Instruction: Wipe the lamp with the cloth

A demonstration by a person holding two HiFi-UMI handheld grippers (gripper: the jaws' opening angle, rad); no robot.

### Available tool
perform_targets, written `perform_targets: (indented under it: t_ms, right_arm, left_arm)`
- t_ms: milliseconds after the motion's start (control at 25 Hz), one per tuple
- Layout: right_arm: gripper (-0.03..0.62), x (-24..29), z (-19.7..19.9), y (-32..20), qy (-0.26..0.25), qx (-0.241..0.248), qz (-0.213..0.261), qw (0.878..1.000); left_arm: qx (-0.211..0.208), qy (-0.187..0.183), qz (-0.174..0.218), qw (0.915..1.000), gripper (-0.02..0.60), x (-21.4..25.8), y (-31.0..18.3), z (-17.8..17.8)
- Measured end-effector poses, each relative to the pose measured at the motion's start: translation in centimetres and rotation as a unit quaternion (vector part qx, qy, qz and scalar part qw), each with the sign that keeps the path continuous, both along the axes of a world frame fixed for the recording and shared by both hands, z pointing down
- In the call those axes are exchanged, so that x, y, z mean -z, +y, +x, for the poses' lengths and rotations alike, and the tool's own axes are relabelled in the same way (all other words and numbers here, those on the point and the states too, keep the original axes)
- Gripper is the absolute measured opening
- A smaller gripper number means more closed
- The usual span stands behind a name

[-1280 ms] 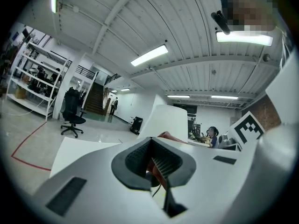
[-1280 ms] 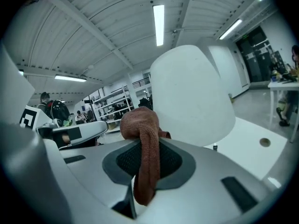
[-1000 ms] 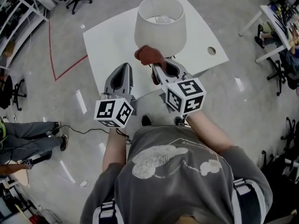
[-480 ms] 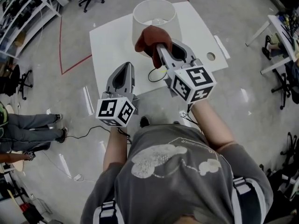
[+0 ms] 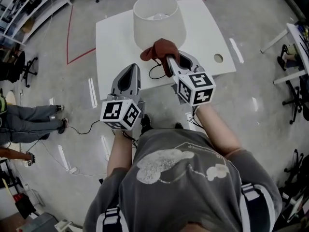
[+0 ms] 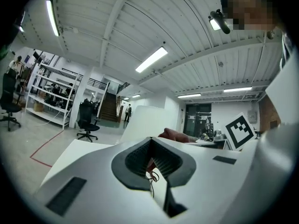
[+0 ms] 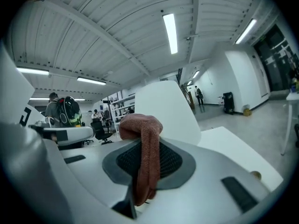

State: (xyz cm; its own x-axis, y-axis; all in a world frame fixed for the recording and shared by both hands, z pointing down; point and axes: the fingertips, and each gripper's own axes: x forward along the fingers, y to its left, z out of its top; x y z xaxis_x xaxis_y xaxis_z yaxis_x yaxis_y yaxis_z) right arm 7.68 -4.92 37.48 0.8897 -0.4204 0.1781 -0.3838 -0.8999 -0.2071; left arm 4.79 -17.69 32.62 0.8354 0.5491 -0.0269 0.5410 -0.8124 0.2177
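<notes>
Cloth at the lamp's shade
The right gripper has its jaws closed on the brown cloth, at the lower rim of the white lamp on the table. The left gripper is closed, holding nothing.

rust-brown on white

the cloth shows rust-brown against the off-white lamp, and the table is plain white. left gripper and right gripper are both grey with black pads, their cubes patterned in black-and-white squares. grey floor, one red line.
</notes>
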Motion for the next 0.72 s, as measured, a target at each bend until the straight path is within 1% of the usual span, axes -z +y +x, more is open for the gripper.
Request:
perform_targets:
  t_ms: [80, 200, 400, 600, 720]
  right_arm:
    - [0.058, -0.5, -0.6, 0.9, -0.002, 0.000, -0.013, 1.000]
    - [0.058, 0.5, -1.6, 2.0, 0.015, 0.008, -0.017, 1.000]
    - [0.058, 6.5, -2.2, 4.2, 0.081, 0.009, -0.002, 0.997]
    - [0.058, 11.4, -0.8, 3.8, 0.132, -0.006, 0.003, 0.991]
    - [0.058, 11.9, 0.7, 3.8, 0.133, -0.016, 0.005, 0.991]
  left_arm:
    - [0.004, -0.003, 0.000, 1.0000, 0.006, -0.4, 0.6, -0.5]
    - [0.009, 0.000, -0.002, 1.0000, 0.006, -0.4, 1.2, -1.2]
    - [0.006, 0.012, -0.007, 0.9999, 0.006, 0.6, 2.3, -2.4]
    - [-0.019, 0.010, -0.001, 0.9998, 0.006, 0.5, 2.0, -3.1]
    - [-0.035, 0.013, 0.002, 0.9993, 0.006, 0.5, 2.0, -2.8]
